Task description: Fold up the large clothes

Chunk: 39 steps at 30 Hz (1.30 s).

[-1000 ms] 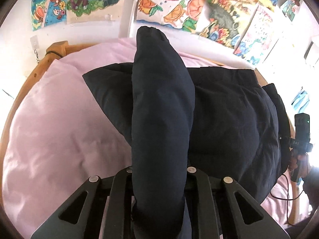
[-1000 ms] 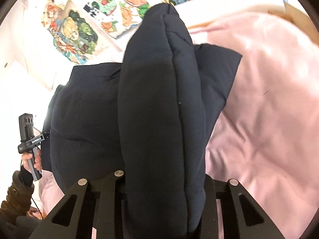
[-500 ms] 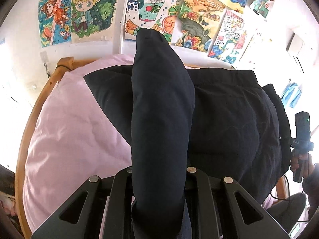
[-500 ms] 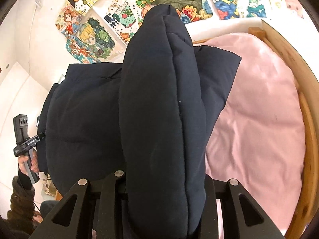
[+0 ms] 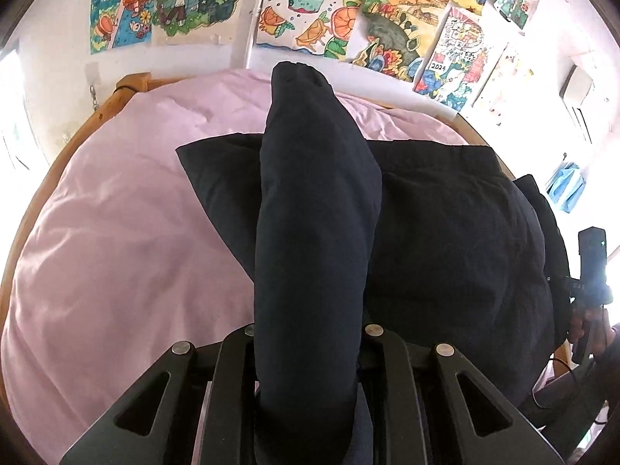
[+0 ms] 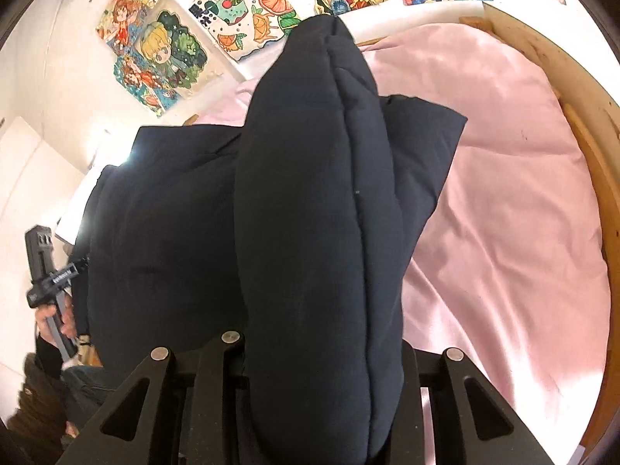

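Observation:
A dark navy padded jacket (image 5: 445,232) hangs over the pink bed sheet (image 5: 116,252). My left gripper (image 5: 310,352) is shut on a thick fold of it, which bulges up between the fingers and hides the tips. In the right wrist view the same jacket (image 6: 162,213) spreads to the left. There my right gripper (image 6: 321,352) is shut on another puffy fold, its tips also hidden. Each gripper shows in the other's view, held by a hand: the right gripper (image 5: 591,271) at the jacket's right edge, the left gripper (image 6: 42,267) at its left edge.
The bed has a curved wooden frame (image 6: 581,124), also seen as the wooden frame (image 5: 116,97) at its far left corner. Colourful drawings (image 5: 310,4) cover the white wall behind the bed. A person's dark sleeve (image 6: 35,379) shows at the lower left.
Both grippers have travelled across the bed with the jacket still pinched. The wooden frame has come into the right wrist view, and more pink sheet shows beyond the jacket in the left.

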Motion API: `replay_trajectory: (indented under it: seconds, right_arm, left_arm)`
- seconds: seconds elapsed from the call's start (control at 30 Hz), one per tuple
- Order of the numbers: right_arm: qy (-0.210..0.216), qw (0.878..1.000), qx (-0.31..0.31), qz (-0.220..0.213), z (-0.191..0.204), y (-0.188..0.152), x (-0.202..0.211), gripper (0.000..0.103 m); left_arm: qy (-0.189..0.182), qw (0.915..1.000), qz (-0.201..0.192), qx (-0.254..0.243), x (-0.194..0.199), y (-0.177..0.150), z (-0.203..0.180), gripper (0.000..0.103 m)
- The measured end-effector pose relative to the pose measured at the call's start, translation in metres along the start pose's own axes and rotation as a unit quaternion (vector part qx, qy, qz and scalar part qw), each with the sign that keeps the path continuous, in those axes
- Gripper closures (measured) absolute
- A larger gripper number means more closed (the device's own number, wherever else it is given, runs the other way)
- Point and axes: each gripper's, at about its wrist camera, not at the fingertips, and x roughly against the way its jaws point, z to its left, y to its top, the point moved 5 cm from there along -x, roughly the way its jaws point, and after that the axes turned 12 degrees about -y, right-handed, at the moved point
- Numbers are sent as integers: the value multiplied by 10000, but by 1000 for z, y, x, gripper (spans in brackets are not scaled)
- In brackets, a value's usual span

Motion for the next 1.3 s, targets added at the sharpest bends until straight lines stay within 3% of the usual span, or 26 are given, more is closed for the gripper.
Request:
replay_trajectory:
  seconds: [0.1, 0.27, 0.47, 0.77, 0.83, 1.0, 1.17, 1.3]
  right_arm:
    - [-115, 9999, 0, -25, -3, -4, -9, 69]
    - [-573, 9980, 244, -45, -21, -27, -30, 53]
    - [-521, 9986, -81, -28, -35, -29, -37, 37]
    - [-925, 9955, -10, -183, -23, -26, -23, 7]
    - [-1044, 9942, 62, -259, -17, -26, -20, 1]
    - [-1451, 9866, 450, -596, 4, -26, -6, 0]
    - [-1654, 9802, 310, -1042, 15, -32, 15, 0]
    - [-1715, 9733, 196, -1515, 27, -34, 35, 0]
  left_arm:
    - [63, 10000, 30, -9, -15, -6, 8, 85]
    - [-72, 9996, 58, 276, -34, -12, 24, 77]
    - [-167, 9982, 85, 576, -28, -12, 35, 65]
    - [71, 9938, -171, 1100, -3, -8, 44, 43]
    - [339, 9936, -377, 1012, 9, -5, 42, 38]
    - [856, 9899, -944, 621, 33, -9, 23, 23]
    - [957, 9855, -1375, 270, 43, -33, -10, 22]
    - [968, 9789, -1800, 16, 52, -48, -37, 6]
